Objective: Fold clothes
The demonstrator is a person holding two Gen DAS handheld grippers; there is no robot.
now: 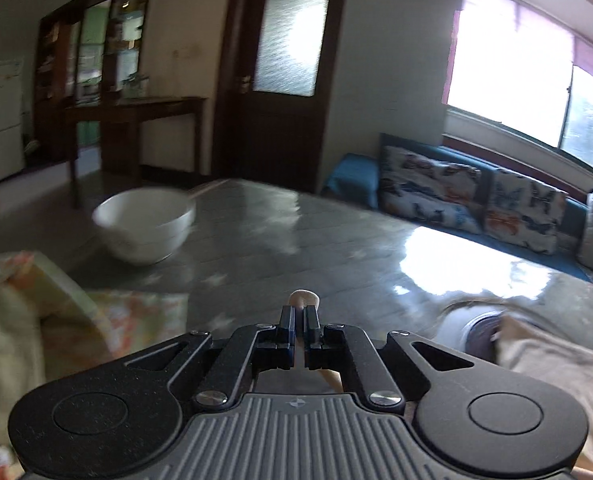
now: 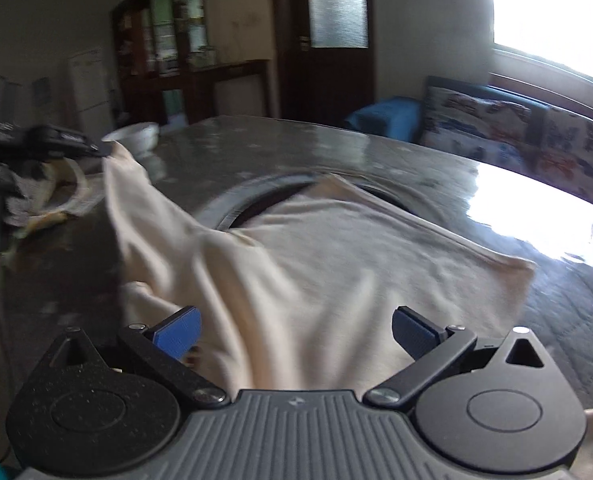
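Cream shirt (image 2: 304, 264) lies between spread right gripper (image 2: 296, 332) jaws; left gripper (image 1: 299, 320) pinches its lifted corner.

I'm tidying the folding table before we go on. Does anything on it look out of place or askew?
The white bowl sits on the table among the laundry, odd for folding. The cream garment lies rumpled, one corner pulled up to the left by the left gripper, and it partly covers a round opening in the tabletop.
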